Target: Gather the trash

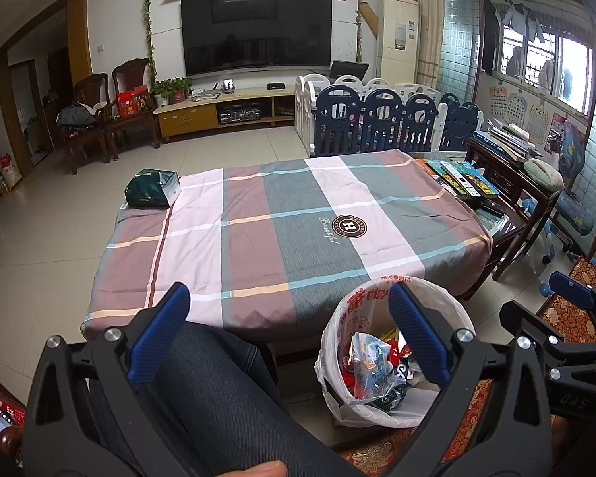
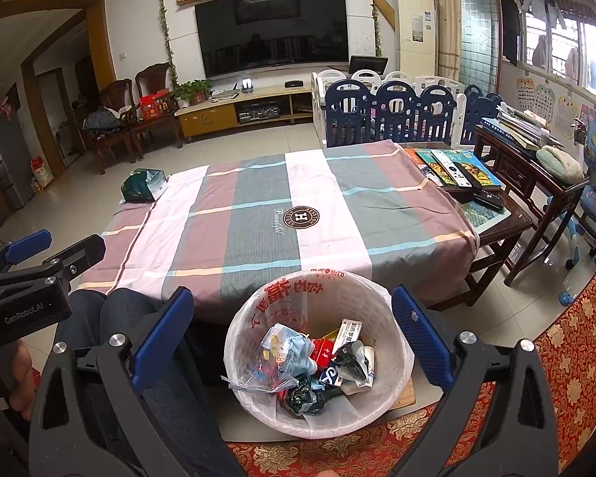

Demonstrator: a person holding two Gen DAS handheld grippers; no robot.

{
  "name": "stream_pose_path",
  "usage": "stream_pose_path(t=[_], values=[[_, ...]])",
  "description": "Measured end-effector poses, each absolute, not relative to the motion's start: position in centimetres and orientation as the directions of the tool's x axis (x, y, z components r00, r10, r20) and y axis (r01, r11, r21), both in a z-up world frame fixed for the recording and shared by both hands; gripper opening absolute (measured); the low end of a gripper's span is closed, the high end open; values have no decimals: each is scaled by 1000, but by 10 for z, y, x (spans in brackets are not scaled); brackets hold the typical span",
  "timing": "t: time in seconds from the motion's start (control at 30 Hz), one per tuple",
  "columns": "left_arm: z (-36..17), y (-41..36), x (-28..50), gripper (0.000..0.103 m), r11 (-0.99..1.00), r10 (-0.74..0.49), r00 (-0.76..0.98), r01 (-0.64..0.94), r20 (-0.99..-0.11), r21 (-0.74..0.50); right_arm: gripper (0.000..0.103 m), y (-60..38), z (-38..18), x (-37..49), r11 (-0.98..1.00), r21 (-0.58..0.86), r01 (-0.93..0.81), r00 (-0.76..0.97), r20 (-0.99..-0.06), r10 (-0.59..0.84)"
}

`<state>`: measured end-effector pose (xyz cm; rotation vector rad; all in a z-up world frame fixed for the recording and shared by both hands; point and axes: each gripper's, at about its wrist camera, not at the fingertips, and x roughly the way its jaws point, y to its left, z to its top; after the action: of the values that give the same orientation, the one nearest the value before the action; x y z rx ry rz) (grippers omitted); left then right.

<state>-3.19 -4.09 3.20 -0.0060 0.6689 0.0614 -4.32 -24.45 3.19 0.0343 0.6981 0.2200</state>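
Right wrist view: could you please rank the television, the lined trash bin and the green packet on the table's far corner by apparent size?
1. Trash bin, though nearness inflates it.
2. Television, similar in extent; order unsure.
3. Green packet, clearly smallest.

matt woven tablecloth (image 2: 258, 214); glossy plastic bin liner (image 2: 393, 342).

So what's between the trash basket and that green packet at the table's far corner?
Only bare striped tablecloth between the basket and green packet, clearest in the right wrist view.
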Motion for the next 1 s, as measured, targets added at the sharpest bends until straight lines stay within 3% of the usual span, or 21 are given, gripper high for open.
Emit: stream_pose_path(t=[1.0], values=[[26,-35,-30,100,998,50,762,-65,-646,0,98,-245,25,-47,976,111,-186,738,-640,213]])
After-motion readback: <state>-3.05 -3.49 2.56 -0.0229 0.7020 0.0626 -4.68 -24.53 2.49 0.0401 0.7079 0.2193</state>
